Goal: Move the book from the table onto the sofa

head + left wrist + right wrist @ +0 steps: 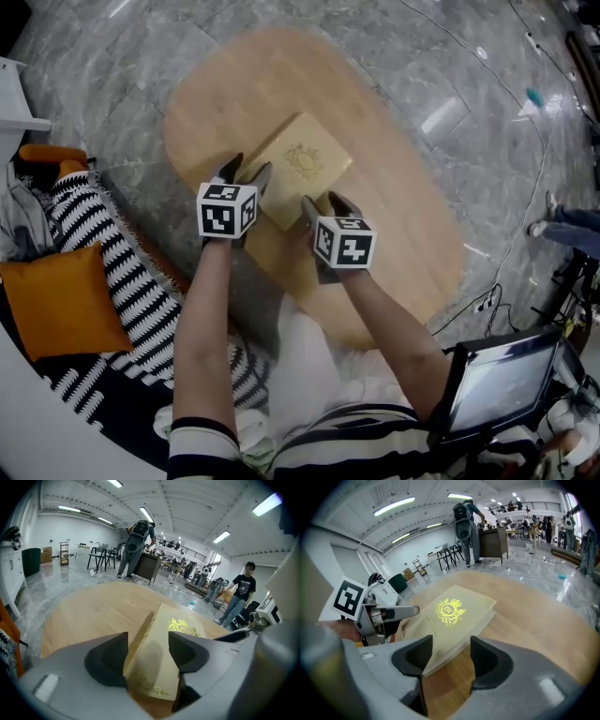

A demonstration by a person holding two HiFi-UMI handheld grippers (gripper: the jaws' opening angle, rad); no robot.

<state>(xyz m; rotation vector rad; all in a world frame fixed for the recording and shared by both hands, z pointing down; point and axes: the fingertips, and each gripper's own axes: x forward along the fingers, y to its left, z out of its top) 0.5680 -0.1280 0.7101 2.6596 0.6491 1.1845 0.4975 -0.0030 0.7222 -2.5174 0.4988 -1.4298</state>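
The cream book [298,169] lies flat on the wooden bench [394,187]. The left gripper [248,171] and right gripper [323,202] hold their fingers [108,660] wide. Only the gripper views show a near book corner lying unclamped between them.

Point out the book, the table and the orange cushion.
book [302,164], head view, gold emblem on its cover.
table [281,80], head view, bare wood beyond the book.
orange cushion [61,300], head view, its middle.
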